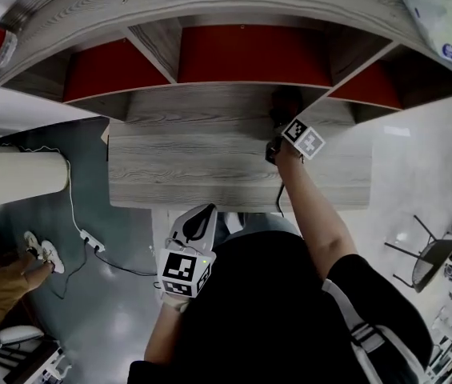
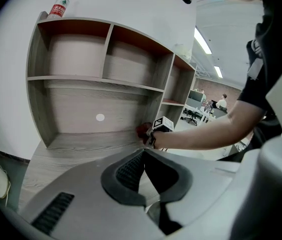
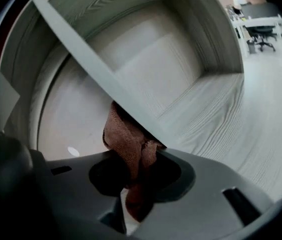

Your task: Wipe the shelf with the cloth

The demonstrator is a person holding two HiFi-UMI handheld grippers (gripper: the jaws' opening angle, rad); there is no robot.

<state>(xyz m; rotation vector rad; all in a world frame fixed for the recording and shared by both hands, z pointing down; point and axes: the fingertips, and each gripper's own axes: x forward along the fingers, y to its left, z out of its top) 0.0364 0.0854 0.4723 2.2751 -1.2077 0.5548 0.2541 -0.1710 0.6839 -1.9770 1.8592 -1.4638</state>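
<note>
Cloth (image 3: 126,134) pinched by right gripper (image 3: 136,160), pressed to shelf (image 3: 205,114).
Soft, light; judged best held bunched. Left gripper (image 2: 143,154) closed, empty.

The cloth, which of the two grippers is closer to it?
Right. The right gripper clamps the cloth inside the shelf; the left gripper hangs near the person's body.
</note>
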